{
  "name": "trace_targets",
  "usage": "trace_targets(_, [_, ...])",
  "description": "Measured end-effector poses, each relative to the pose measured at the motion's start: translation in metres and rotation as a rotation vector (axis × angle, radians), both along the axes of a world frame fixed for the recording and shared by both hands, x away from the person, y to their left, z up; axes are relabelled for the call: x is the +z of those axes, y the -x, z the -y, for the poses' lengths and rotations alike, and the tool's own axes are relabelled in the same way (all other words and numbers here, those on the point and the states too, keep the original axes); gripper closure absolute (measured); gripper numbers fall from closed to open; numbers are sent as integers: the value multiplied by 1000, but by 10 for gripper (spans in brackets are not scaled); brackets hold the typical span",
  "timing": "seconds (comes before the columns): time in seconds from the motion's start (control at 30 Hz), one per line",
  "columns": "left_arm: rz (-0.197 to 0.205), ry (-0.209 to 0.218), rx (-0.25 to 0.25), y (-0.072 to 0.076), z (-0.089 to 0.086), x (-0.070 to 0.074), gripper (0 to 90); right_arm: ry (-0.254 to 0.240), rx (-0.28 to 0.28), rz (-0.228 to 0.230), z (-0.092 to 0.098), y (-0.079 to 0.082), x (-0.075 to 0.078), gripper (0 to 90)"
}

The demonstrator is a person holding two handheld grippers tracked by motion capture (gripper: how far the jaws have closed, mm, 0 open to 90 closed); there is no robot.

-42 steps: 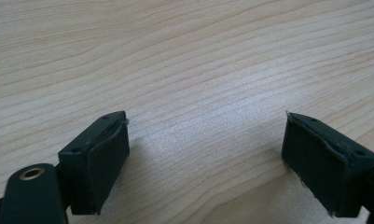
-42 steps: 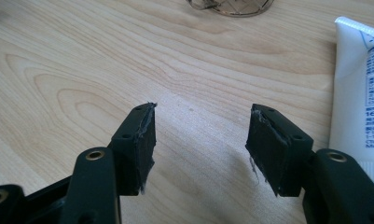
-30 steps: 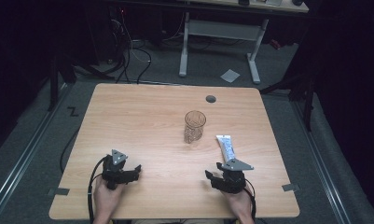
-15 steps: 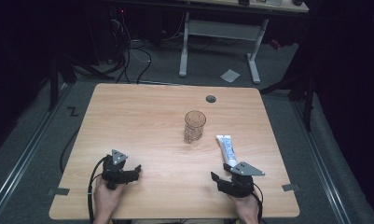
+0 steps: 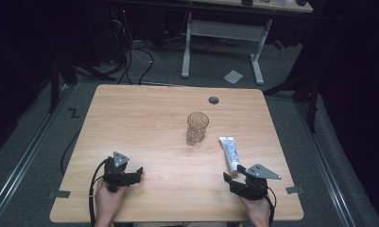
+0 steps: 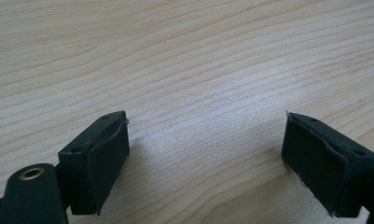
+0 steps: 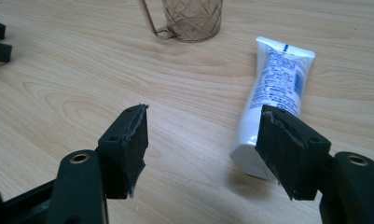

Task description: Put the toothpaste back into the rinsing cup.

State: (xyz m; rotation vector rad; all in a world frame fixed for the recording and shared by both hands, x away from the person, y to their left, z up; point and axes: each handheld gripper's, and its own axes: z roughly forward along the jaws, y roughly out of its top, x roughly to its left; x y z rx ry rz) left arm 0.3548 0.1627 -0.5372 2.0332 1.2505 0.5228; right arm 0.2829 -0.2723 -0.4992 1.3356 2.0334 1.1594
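High view: a wooden table (image 5: 144, 118) with a clear patterned glass mug (image 5: 197, 127) upright near its centre. A white tube (image 5: 229, 152) with blue print lies flat to the right of the mug, well apart from it, its cap end pointing toward the near edge. The right gripper (image 5: 230, 177) sits at the near right, just short of the tube's near end, held by the person's right hand (image 5: 259, 213). The left gripper (image 5: 139, 172) rests at the near left, held by the left hand (image 5: 107, 202), far from both objects.

Left gripper view: the left gripper (image 6: 205, 154) has its jaws set wide, bare wood grain between them, nothing held.

Right gripper view: the right gripper (image 7: 203, 144) has jaws that have just been opening and stand wide, with only table between the pads. The tube (image 7: 273, 88) lies just beyond the right-hand jaw, which covers part of its cap end; whether they touch cannot be told. The mug (image 7: 192, 18) stands farther off at the top.
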Motion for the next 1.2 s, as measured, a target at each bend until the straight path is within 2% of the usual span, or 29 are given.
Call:
trace_targets(0.3, [0, 0, 0, 0, 0, 0, 153, 11, -26, -2, 9, -2, 1, 312])
trace_targets(0.4, [0, 0, 0, 0, 0, 0, 153, 17, -54, 2, 11, -5, 2, 324])
trace_targets(0.7, [0, 0, 0, 0, 0, 0, 153, 17, -60, -18, 16, -14, 5, 321])
trace_targets(0.9, [0, 0, 0, 0, 0, 0, 153, 33, -86, -44, 17, -24, 8, 376])
trace_targets(1.13, [0, 0, 0, 0, 0, 0, 153, 52, -107, -48, 19, -34, 11, 393])
trace_targets(1.2, [0, 0, 0, 0, 0, 0, 153, 51, -109, -66, 19, -38, 12, 397])
